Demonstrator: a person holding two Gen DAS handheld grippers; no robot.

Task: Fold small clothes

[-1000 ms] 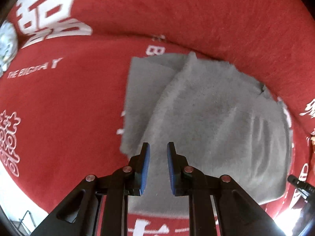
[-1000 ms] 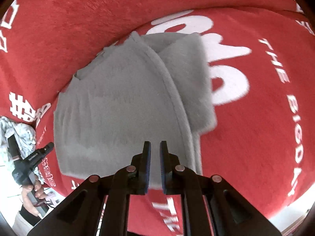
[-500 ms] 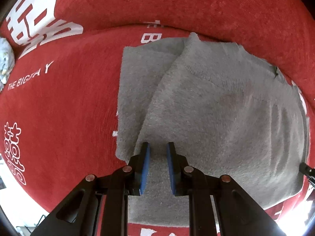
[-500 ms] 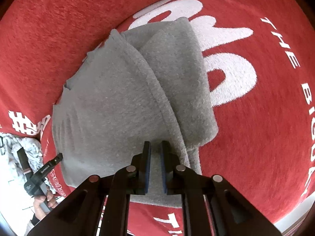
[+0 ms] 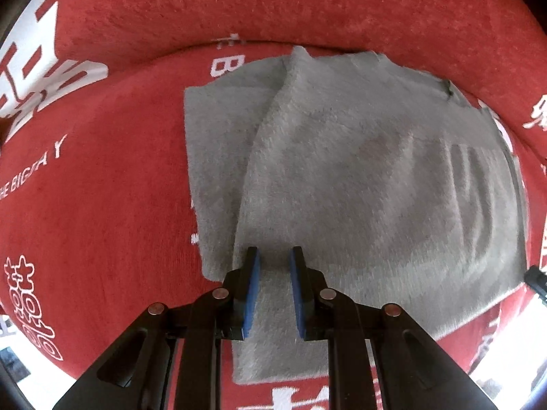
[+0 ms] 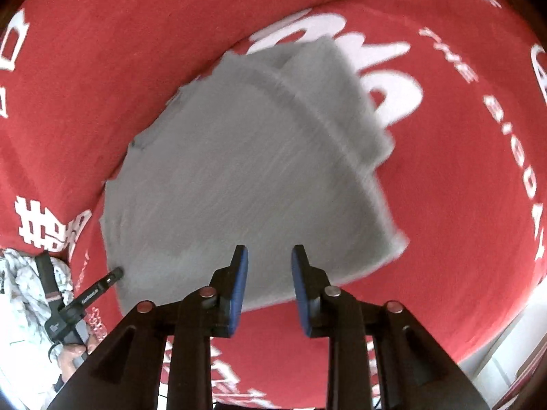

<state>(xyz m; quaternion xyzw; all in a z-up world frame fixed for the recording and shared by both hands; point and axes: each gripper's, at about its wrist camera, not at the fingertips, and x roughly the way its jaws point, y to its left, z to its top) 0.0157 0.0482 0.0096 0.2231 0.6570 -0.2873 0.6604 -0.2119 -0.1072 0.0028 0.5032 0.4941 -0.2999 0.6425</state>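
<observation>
A soft grey fleecy garment (image 5: 359, 177) lies flat on a red plush cover printed with white lettering (image 5: 102, 177), already folded over itself: one layer overlaps a narrower strip along a long diagonal edge (image 5: 253, 157). Taking that garment as the landmark, the left gripper (image 5: 273, 266) hovers over its near edge, just beside the overlapped seam, jaws apart with a modest gap and nothing between the blue pads (image 5: 253, 287). It looks placed there to reach the doubled edge for another fold.

From the other camera, the same grey garment (image 6: 239, 177) fills the middle, and the right gripper (image 6: 266, 263) sits above its near border, jaws spread wider and empty. The blur over the cloth suggests motion, though which way cannot be told. At the garment's far-left corner the tip of the other black tool (image 6: 102, 283) shows, beside a crumpled pale patterned cloth (image 6: 24, 290) off the cover's edge.
</observation>
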